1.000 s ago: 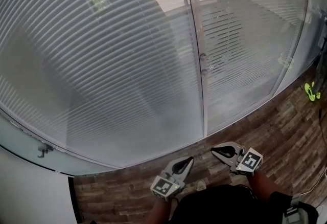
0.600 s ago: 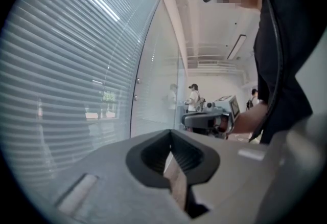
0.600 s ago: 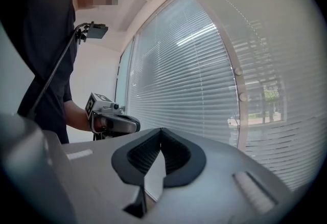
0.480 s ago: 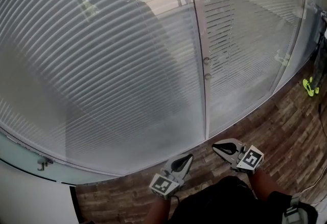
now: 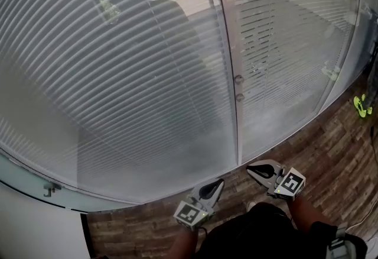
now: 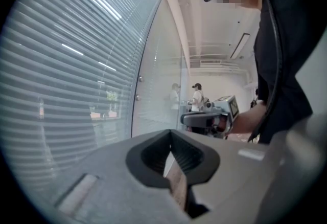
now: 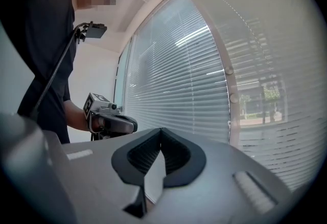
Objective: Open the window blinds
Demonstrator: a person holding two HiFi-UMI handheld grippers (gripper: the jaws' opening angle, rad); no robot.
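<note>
Above the brown wood-plank floor (image 5: 336, 145), facing two panels of thin grey horizontal-slat blinds (image 5: 106, 86) hanging lowered either side of one upright post (image 5: 227, 45) bearing two small round knobs (image 5: 238, 80); holding the left gripper (image 5: 218, 183) and right gripper (image 5: 249, 170) low, side by side, with both pairs of ribbed black jaws pressed together, gripping nothing.

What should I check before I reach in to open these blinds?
1. Left gripper empty, jaws together: ok.
2. Right gripper empty, jaws together: ok.
3. Blinds open: not ok, they hang down across the glass.
4. Cord or wand found: cannot tell, none shows; only two small knobs sit between the panels.
5. Grippers at the blinds: not ok, both are held low by the body, apart from the window.
</note>
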